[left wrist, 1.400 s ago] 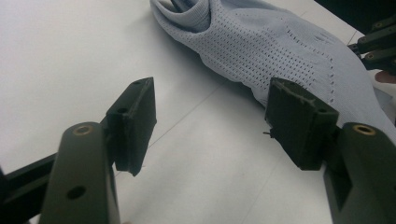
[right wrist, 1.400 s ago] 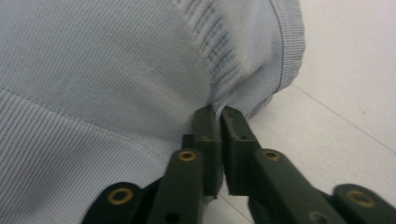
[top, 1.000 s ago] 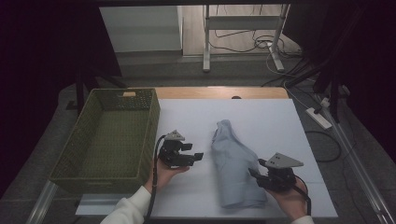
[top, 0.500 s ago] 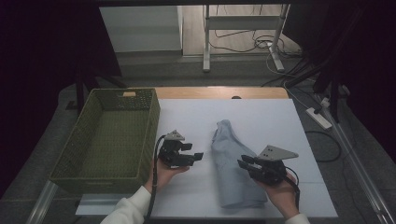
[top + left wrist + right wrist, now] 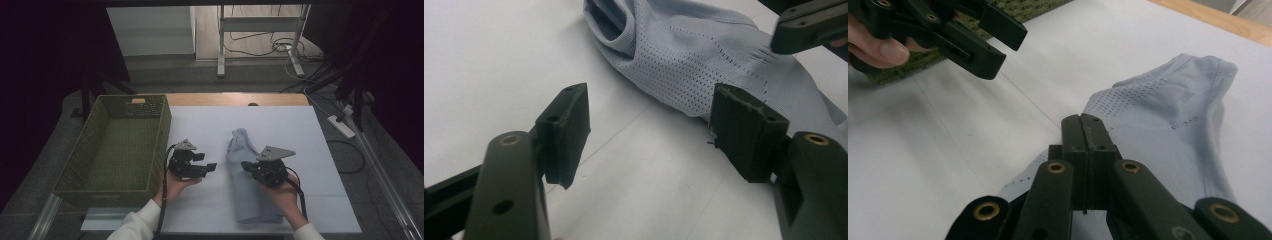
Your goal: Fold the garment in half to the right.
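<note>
One white sheet-covered table [image 5: 325,130] carries everything. One olive-green woven basket [image 5: 75,165], rectangular, stands at the sheet's left edge.

One light blue knitted garment [image 5: 247,190] lies on the sheet right of centre, well apart from the basket. It is loosely bunched into a long strip running from the person's side toward the far side. A hemmed opening gapes at its far end, and the left gripper view shows a panel of fine perforations in the knit [image 5: 684,65].

Two black two-jaw grippers, one per hand:

- Right gripper [image 5: 245,164], in the right hand [image 5: 285,192], sits on the garment about halfway along, jaws pointing toward the left one. Its jaws have just been closing and now stand clenched, pads face to face [image 5: 1082,125]. No cloth shows between the visible pad tips. Whether a fold is pinched underneath, I cannot tell.
- Left gripper [image 5: 210,162], in the left hand [image 5: 175,187], sits between basket and garment, jaws pointing toward the garment. Its jaws stand wide apart and released [image 5: 649,135], with bare sheet between them. The garment's edge lies just beyond the pads, near them but not gripped.
</note>
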A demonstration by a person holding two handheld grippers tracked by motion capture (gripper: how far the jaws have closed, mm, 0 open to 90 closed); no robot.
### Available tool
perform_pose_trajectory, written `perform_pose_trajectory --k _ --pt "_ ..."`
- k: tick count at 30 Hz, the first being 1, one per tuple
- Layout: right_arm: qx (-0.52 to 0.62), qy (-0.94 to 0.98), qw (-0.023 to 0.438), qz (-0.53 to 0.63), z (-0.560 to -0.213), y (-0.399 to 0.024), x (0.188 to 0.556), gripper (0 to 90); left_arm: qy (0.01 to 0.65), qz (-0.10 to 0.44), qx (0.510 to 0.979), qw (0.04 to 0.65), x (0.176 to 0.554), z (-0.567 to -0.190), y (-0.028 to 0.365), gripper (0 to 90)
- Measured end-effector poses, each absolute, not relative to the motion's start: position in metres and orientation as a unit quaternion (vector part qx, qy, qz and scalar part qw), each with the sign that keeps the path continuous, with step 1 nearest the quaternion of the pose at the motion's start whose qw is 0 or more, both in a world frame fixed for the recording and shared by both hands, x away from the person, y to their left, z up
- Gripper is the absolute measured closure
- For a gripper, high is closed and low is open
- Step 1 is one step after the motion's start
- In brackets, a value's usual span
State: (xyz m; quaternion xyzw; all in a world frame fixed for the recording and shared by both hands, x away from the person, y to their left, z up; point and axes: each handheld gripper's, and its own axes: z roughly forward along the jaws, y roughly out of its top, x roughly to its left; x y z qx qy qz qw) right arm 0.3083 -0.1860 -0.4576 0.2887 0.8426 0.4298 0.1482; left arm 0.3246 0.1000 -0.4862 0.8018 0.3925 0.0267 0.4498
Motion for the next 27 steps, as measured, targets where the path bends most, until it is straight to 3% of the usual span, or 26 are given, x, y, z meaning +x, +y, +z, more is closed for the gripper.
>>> perform_pose_trajectory --k 27 --pt "0.296 0.876 0.141 0.352 -0.507 -0.188 0.308 89.4 0.393 0.027 0.803 0.446 0.324 -0.488 0.1 33.1"
